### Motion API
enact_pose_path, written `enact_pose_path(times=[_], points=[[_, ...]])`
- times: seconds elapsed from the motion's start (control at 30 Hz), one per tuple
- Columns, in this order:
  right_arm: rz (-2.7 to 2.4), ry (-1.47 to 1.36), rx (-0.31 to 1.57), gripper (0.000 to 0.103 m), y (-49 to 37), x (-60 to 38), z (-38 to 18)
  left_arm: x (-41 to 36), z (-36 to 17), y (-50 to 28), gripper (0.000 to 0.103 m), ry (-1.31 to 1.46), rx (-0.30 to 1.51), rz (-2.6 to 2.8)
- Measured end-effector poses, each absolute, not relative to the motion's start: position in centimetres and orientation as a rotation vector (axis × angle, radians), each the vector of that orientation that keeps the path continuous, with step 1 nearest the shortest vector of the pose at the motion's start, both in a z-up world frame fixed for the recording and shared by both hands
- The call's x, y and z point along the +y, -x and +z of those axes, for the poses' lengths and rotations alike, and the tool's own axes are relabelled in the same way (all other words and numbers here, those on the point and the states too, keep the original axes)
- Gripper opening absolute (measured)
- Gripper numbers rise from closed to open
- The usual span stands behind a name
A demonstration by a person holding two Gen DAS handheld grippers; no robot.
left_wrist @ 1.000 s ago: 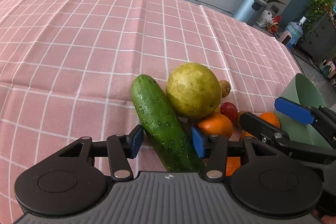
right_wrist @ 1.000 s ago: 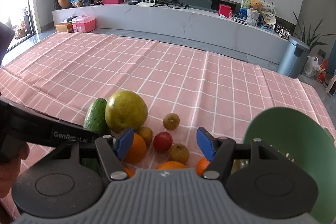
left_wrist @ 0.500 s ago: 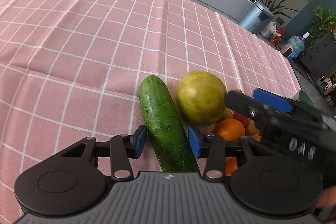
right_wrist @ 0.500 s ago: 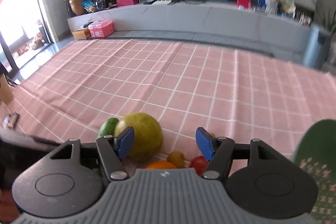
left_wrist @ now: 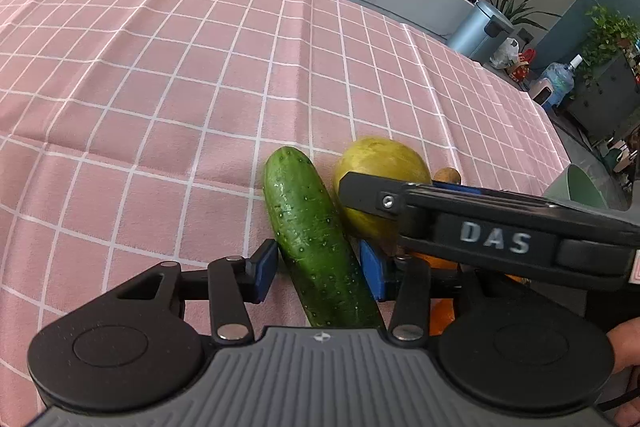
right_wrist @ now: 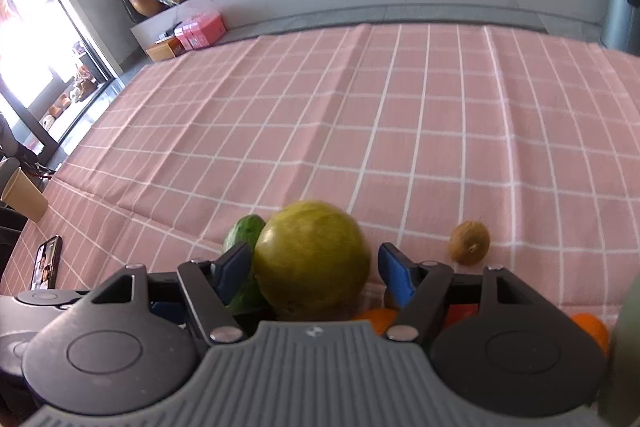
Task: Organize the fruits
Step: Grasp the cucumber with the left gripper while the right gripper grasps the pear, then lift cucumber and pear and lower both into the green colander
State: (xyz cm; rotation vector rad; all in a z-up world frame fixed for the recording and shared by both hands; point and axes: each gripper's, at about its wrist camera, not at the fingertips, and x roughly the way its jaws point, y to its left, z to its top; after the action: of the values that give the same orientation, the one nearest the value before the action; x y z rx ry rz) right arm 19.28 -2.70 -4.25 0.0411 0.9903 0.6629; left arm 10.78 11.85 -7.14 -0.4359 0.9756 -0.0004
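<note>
1. Straddling the cucumber (left_wrist: pixel 316 239), your left tongs (left_wrist: pixel 320 273) have a blue pad on either side of it; the jaws have just been opening a little, and whether either pad touches the skin you cannot tell from the left wrist view.
2. Your right tongs (right_wrist: pixel 312 273) stand released around the big yellow-green fruit (right_wrist: pixel 312 261), with a clear gap showing at the right pad; the jaws have just been opening.
3. That fruit lies just right of the cucumber, touching or nearly so, on the bench (left_wrist: pixel 160 87) under its pink checked cloth.
4. A small brown fruit (right_wrist: pixel 469 242) sits apart, beyond and right of your right tongs.
5. Oranges (right_wrist: pixel 592 331) and something red peek out below the right tongs' fingers.
6. A green bowl (left_wrist: pixel 580 185) edges in far right of the left tongs.
</note>
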Motion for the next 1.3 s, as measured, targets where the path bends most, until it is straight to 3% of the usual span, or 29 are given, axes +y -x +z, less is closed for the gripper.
enact_pose_path(times=[0.37, 0.67, 1.3], points=[[0.633, -0.037, 0.974, 0.061, -19.0, -3.2, -3.9, 11.2, -7.4, -10.7, 0.05, 0.423, 0.948, 0.002], [0.595, -0.039, 0.876, 0.061, -16.7, -6.8, 0.5, 9.7, -6.2, -9.4, 0.044, 0.394, 0.89, -0.026], [0.443, -0.088, 0.749, 0.061, -11.5, -20.5, 6.1, 3.8, 3.4, -7.1, 0.043, 0.336, 0.631, -0.225]])
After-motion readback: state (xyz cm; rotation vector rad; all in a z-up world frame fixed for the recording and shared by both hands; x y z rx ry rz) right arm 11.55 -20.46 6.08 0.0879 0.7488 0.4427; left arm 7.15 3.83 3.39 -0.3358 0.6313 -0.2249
